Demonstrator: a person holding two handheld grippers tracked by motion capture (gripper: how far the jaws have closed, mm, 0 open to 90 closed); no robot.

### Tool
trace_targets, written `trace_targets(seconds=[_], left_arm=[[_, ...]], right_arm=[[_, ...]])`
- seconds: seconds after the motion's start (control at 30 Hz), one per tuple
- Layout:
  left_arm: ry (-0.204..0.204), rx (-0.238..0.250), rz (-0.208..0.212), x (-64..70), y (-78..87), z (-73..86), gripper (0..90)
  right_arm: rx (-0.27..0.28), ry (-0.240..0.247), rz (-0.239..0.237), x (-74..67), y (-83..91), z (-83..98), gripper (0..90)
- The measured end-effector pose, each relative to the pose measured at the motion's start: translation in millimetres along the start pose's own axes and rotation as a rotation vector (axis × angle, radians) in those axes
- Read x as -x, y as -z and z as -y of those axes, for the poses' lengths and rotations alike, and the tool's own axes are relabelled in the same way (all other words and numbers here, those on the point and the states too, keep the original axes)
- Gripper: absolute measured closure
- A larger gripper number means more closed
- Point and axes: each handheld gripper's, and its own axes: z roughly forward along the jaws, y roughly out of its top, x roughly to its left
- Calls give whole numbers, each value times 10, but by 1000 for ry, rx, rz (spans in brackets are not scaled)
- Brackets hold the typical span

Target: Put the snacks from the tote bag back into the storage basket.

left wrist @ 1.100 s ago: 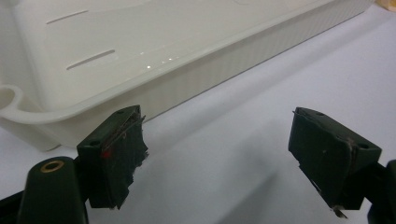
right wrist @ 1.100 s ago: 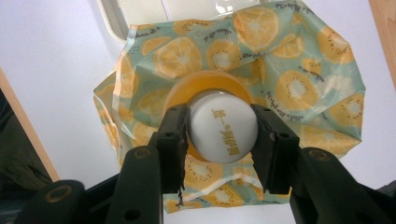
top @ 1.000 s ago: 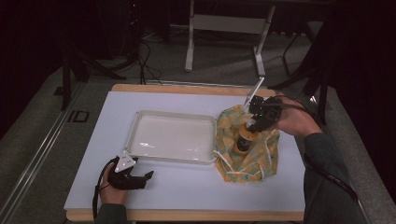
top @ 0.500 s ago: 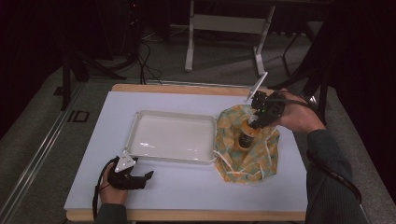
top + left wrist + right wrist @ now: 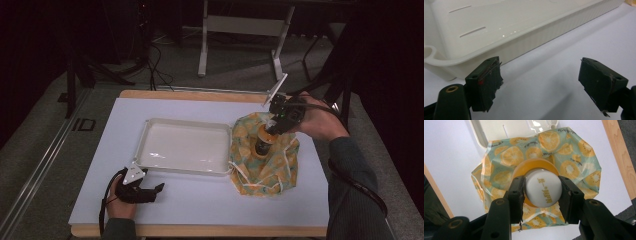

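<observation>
White worktop (image 5: 210,210), white tray (image 5: 182,165) at its middle, fruit-print drawstring bag (image 5: 265,170) just right of it, orange bottle (image 5: 262,142) upright inside, white cap (image 5: 543,191) clamped between right gripper (image 5: 541,195) fingers, left gripper (image 5: 544,85) fingers apart, holding nothing, beside tray's near edge.

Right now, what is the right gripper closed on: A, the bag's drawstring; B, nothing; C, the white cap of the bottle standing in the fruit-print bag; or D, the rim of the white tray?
C: in the right gripper view the right gripper has a jaw against each side of the bottle's white cap, above the fruit-print bag.
</observation>
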Motion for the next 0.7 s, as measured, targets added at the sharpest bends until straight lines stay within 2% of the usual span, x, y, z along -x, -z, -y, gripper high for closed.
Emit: trace_targets(seconds=[0.7], left_arm=[[0,-1,1,0,-1,-1,187]], right_arm=[[19,21,27,-46,90,-160,590]])
